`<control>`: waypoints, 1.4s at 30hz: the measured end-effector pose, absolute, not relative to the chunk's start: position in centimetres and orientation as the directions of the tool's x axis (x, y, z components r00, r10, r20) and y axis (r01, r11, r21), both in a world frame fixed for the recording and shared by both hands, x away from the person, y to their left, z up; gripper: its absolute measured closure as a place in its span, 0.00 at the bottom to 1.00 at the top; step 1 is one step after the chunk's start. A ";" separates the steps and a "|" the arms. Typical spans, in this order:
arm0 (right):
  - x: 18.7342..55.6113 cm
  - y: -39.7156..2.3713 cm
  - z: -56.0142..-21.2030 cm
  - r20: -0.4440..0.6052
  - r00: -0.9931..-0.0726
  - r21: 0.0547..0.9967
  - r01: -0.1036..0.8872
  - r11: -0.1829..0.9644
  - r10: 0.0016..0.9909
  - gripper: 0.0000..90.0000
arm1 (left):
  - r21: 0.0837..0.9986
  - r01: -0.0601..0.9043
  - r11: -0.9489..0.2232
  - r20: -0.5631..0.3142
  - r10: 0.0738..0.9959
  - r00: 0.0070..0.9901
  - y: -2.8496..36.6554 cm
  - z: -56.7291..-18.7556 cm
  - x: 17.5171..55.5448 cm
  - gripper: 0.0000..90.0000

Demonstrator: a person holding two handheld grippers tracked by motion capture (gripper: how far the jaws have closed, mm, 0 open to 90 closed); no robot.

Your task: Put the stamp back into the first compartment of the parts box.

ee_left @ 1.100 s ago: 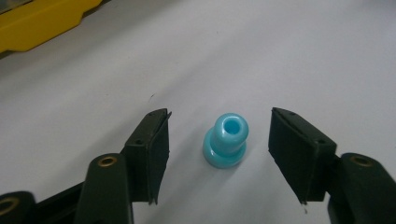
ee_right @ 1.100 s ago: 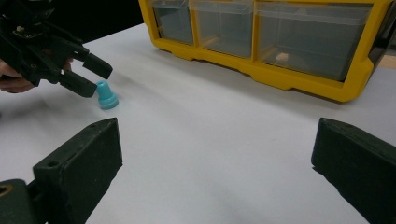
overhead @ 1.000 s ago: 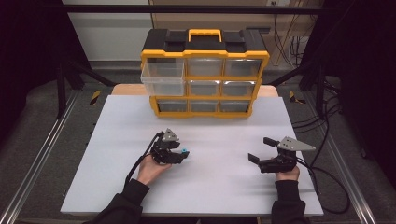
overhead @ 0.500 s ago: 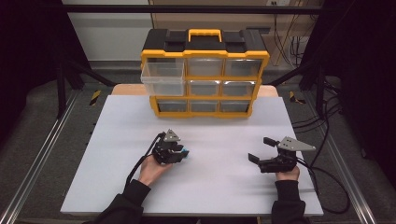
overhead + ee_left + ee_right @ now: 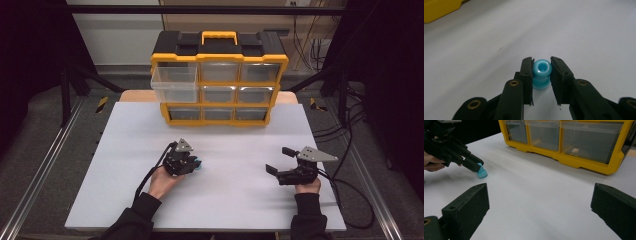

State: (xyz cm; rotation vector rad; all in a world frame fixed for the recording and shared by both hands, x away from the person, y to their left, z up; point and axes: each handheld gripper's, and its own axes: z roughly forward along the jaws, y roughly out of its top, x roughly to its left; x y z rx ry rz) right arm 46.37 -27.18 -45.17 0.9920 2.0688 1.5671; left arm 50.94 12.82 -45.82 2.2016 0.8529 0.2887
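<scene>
One blue bead (image 5: 541, 73) stands upright on the white table (image 5: 235, 200), hole up, left of centre on the near half. The left gripper (image 5: 192, 164) has just been closing and now clamps the bead between its pads, so the bead sits straight ahead of that tool. The right gripper (image 5: 278, 161) rests well apart to the right, jaws wide, holding nothing. One yellow organiser (image 5: 220, 57) stands at the far edge; its one pulled-out drawer (image 5: 174, 85), top left, lies far-left of the bead.

Blue bead's (image 5: 541, 73) sides behind the jaws; small drawer (image 5: 590, 141) item (image 5: 575, 150) indistinct.
</scene>
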 end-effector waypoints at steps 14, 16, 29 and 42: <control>46.4 -27.2 -45.2 0.125 -0.688 0.940 0.313 0.137 0.715 0.03 | 0.737 0.483 -0.473 -0.067 0.660 0.748 13.5 -45.1 50.8 0.80; 46.4 -27.2 -45.2 0.123 -0.688 0.940 0.312 0.138 0.715 0.03 | 0.740 0.482 -0.469 -0.069 0.660 0.748 13.6 -44.9 50.7 0.80; 46.4 -27.2 -45.2 0.129 -0.686 0.937 0.321 0.139 0.716 0.03 | 0.765 0.469 -0.441 -0.071 0.666 0.743 14.7 -43.3 50.0 0.80; 46.4 -27.2 -45.2 0.131 -0.685 0.938 0.321 0.135 0.717 0.03 | 0.783 0.457 -0.421 -0.064 0.677 0.733 15.9 -41.9 49.6 0.80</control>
